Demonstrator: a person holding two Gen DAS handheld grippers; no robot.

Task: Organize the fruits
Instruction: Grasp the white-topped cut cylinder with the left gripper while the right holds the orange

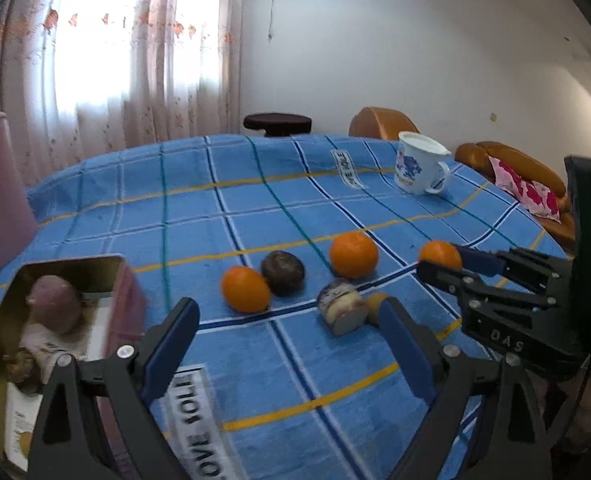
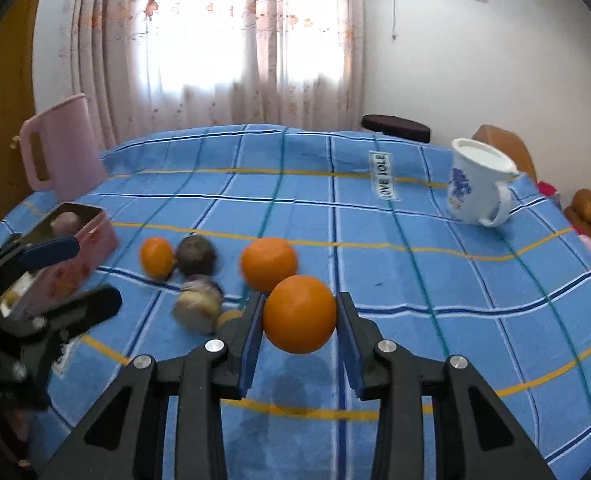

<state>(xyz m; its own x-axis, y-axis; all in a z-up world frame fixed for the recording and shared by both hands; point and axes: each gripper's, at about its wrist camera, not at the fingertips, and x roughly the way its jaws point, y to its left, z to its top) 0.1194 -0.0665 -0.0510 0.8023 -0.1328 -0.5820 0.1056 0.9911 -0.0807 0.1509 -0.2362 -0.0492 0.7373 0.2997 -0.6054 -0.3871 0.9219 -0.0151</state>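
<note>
My right gripper [image 2: 299, 316] is shut on an orange [image 2: 299, 314] and holds it above the blue checked cloth; the left wrist view shows it at the right [image 1: 439, 254]. My left gripper [image 1: 287, 332] is open and empty, just right of a pink tin box [image 1: 125, 300] that holds a purple fruit [image 1: 55, 308]. On the cloth lie two more oranges [image 1: 245, 289] [image 1: 353, 254], a dark round fruit [image 1: 283, 272], a purple-and-cream cut piece [image 1: 341, 306] and a small yellow fruit [image 1: 375, 304].
A white enamel mug [image 2: 477, 182] with a blue pattern stands at the far right of the table. A pink jug [image 2: 61, 148] stands at the far left. Brown sofa and a dark stool lie beyond the table's edge.
</note>
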